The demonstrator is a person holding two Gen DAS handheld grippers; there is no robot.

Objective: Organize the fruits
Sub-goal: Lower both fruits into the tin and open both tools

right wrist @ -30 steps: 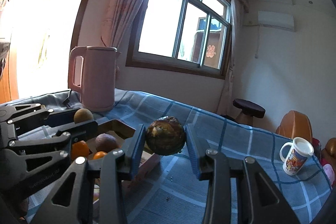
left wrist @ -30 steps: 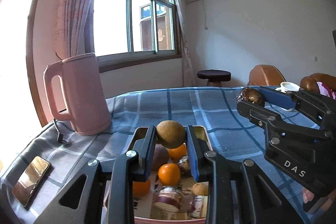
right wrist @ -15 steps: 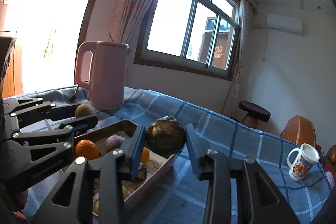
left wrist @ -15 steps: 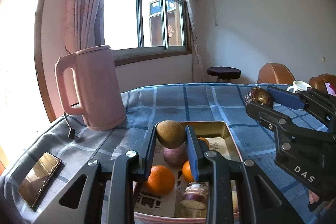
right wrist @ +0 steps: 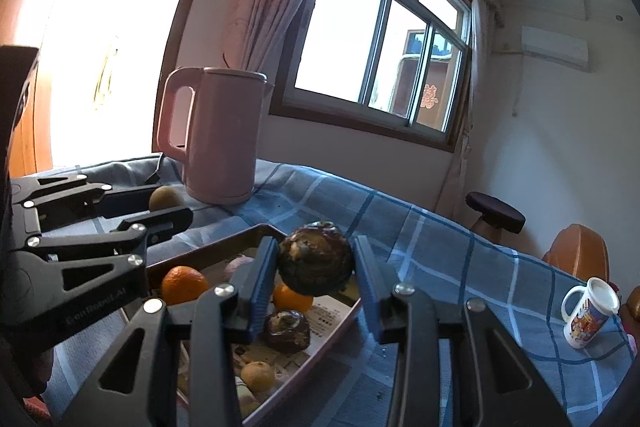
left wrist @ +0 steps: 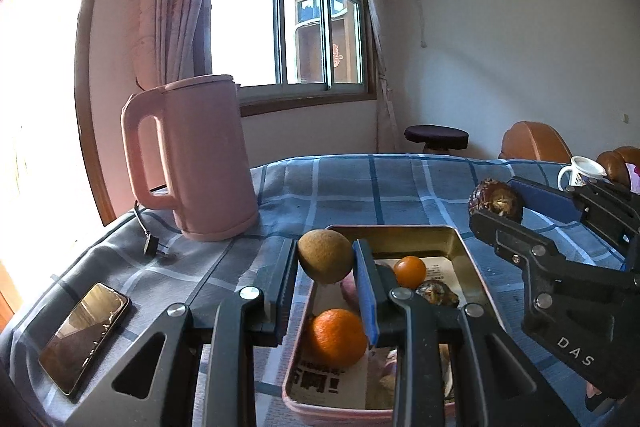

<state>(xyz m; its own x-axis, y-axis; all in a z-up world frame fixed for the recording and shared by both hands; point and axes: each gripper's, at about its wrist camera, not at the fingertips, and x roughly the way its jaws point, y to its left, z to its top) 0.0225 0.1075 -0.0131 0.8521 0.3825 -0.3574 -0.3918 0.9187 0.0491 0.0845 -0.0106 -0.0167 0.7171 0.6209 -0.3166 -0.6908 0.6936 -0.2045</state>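
Observation:
My left gripper [left wrist: 325, 261] is shut on a brown kiwi [left wrist: 325, 255], held in the air over the near left part of a metal tray [left wrist: 466, 255]. My right gripper [right wrist: 315, 265] is shut on a dark, scaly round fruit [right wrist: 315, 259], lifted over the tray's right rim [right wrist: 224, 247]. In the tray lie oranges [left wrist: 339, 337] [left wrist: 409, 271], another dark fruit [right wrist: 287, 331], a purple one and small pale ones on printed paper. Each gripper shows in the other's view: the right gripper [left wrist: 496, 201] and the left gripper [right wrist: 166, 201].
A pink kettle [left wrist: 192, 159] with its cord stands on the blue checked cloth behind the tray, at left. A phone [left wrist: 86, 335] lies near the left front edge. A printed mug [right wrist: 588, 313] stands far right. A stool [left wrist: 436, 139] and brown chairs are beyond the table.
Both grippers, still shut on their fruits, have shifted across the table; the tray has slid rightward and the kettle looms larger and nearer the middle of both views.

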